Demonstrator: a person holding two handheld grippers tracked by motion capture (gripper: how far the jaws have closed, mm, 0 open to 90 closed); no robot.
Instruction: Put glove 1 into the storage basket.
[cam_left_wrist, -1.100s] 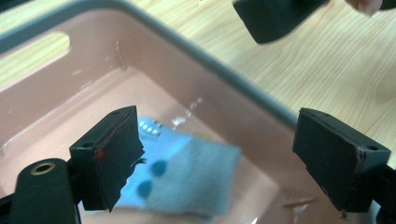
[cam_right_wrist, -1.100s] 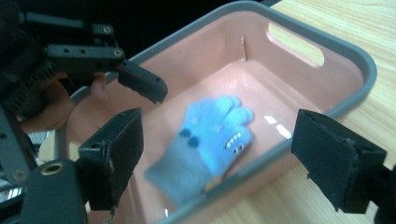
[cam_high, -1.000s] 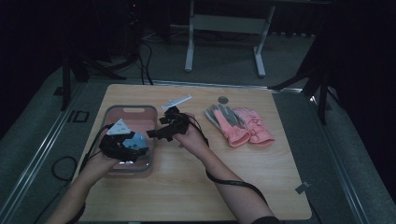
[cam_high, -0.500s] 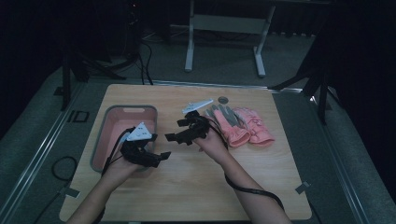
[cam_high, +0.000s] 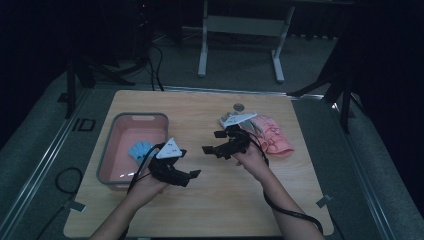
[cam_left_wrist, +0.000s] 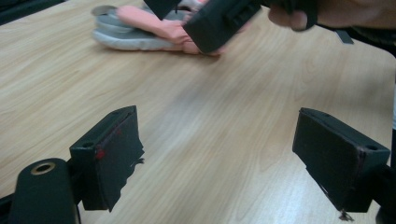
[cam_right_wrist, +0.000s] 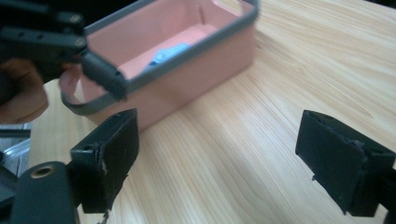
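On the wooden table (cam_high: 210, 200) stood a pink bin (cam_high: 114, 170) with a grey rim, and a blue glove (cam_high: 140, 149) lay flat on its floor. The left gripper (cam_high: 192, 174) hung just beside the bin's right wall, over bare wood; its jaws stood wide apart with nothing between them, as the left gripper view showed plainly. The right gripper (cam_high: 212, 142) was held near the middle of the table, pointing toward the bin, its jaws likewise spread wide and empty. Behind the right hand (cam_high: 250, 159), toward the table's far right, lay a heap of pink gloves (cam_high: 275, 137) on top of a grey one (cam_left_wrist: 121, 39), with a small round grey object (cam_high: 239, 106) just beyond them.
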